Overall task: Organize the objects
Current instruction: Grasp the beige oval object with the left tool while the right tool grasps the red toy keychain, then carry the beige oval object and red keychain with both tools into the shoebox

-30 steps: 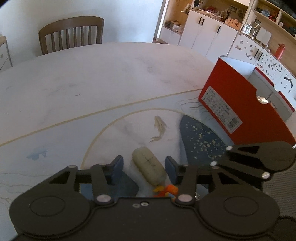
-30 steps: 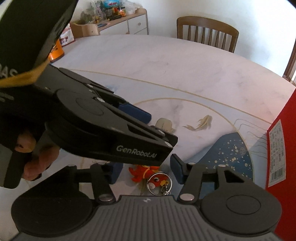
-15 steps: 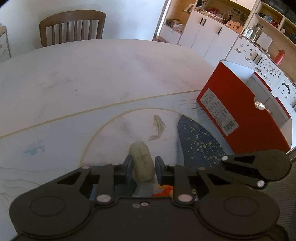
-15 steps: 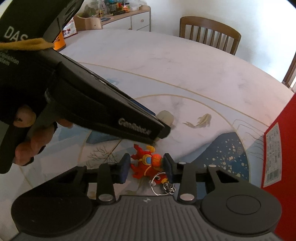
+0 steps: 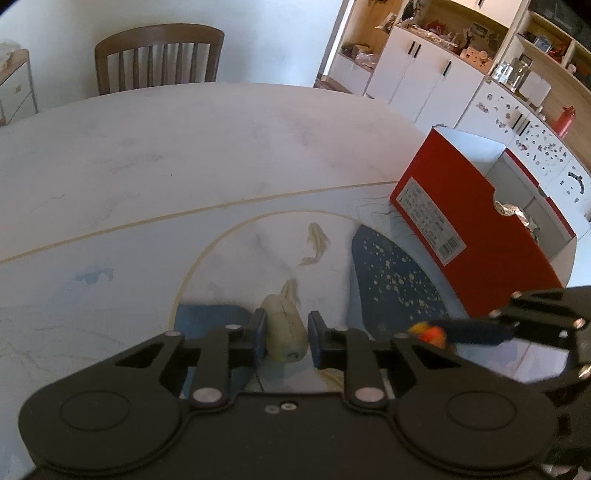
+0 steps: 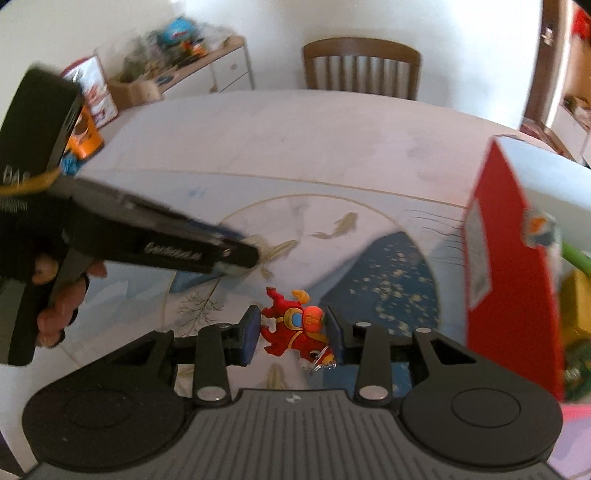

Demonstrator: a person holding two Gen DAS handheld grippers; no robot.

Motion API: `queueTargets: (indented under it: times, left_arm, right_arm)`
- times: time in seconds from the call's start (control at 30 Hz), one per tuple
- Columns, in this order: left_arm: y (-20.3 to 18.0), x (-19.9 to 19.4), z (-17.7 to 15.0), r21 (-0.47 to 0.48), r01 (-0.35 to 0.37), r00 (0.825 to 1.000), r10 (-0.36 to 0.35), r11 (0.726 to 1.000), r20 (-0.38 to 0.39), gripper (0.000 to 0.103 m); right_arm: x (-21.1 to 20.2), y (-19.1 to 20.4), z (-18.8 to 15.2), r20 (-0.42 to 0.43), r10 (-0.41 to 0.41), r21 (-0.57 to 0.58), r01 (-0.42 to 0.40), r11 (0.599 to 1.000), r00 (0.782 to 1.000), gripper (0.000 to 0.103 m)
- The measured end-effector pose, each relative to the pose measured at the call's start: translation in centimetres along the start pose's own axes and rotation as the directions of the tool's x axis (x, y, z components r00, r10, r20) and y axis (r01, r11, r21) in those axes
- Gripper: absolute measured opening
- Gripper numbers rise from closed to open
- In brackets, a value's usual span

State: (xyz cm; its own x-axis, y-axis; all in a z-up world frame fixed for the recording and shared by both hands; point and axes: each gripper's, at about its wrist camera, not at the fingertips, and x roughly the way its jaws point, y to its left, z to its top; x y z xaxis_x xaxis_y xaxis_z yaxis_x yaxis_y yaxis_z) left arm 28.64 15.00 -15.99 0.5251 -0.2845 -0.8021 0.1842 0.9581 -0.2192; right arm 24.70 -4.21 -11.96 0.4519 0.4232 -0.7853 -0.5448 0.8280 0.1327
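Fingers (image 5: 260,332) flank pale roll (image 5: 285,334); right pair grips red figure (image 6: 295,328).

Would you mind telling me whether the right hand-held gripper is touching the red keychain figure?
Touching: in the right wrist view, the right hand-held gripper has both blue pads pressed against the red keychain figure, clear of the table.

This is a lived-in home, a dining room by the look of it. A wooden chair (image 5: 159,59) is drawn up to a round worktop (image 5: 184,147) painted with fish, white cupboards (image 5: 424,74) and open shelves (image 5: 546,33) along one wall hold jars and household clutter, and a low sideboard (image 6: 207,70) is heaped with toys.
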Motion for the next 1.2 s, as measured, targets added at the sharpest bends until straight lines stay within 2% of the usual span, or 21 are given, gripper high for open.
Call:
queueTargets:
  times: [0.4, 0.73, 1.2]
  left_arm:
    - [-2.7, -4.2, -1.1, -0.014, 0.01, 0.999, -0.009, 1.0, 0.045, 0.022]
    - [-8.0, -7.9, 0.1, 0.014, 0.048, 0.993, -0.049, 0.999, 0.111, 0.022]
    - [-16.8, -7.6, 3.4, 0.109, 0.069, 0.987, -0.084, 0.992, 0.14, 0.022]
  right_arm:
    - [-7.4, -3.0, 0.1, 0.063, -0.027, 0.114, 0.02, 0.993, 0.998, 0.037]
    - [-13.2, -6.9, 0.1, 0.133, -0.057, 0.157, 0.036, 0.987, 0.99, 0.037]
    - [-17.7, -15.6, 0.6, 0.209, -0.134, 0.202, 0.091, 0.975, 0.969, 0.037]
